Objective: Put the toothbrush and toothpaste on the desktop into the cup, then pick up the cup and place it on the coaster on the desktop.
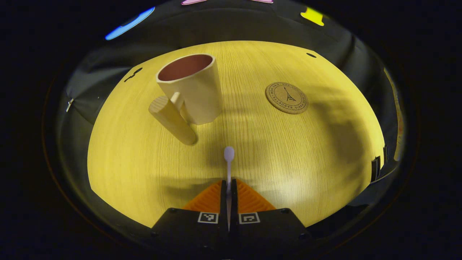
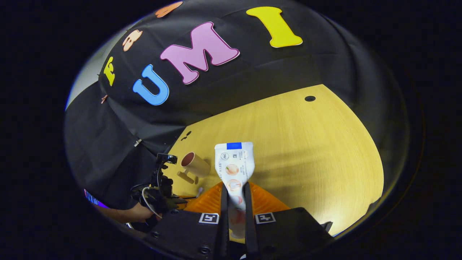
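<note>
In the left gripper view, the cup [image 1: 191,88] stands up and to the left of the jaws, upright on the desk [image 1: 144,173], its open mouth showing a reddish inside. Its thick wooden handle [image 1: 172,120] sticks out toward the camera and slightly left. The left gripper [image 1: 228,186] is clamped on the toothbrush [image 1: 229,162]: both fingers press on its thin stem, and the rounded end stands out straight ahead of the fingertips, above the desk. The cup is ahead-left of that end, apart from it. Farther right and ahead of the jaws the round cork coaster [image 1: 287,98] lies flat on the desk, well apart from the cup, with nothing on it.

In the right gripper view, a hand [image 2: 139,213] at the far left holds the other gripper [image 2: 164,195], low beside the desk edge. Just right of it stands the cup [image 2: 195,164], small and far off, ahead-left of the jaws, its handle pointing down-left. The right gripper [image 2: 234,195] grips the toothpaste [image 2: 234,168]: the tube sits between both fingers, and its wide flat crimped end with a blue band rises ahead of the fingertips, held above the desk [image 2: 306,162]. To the right of the tube lies bare desk, with a small dark hole [image 2: 309,98] near its far edge.
</note>
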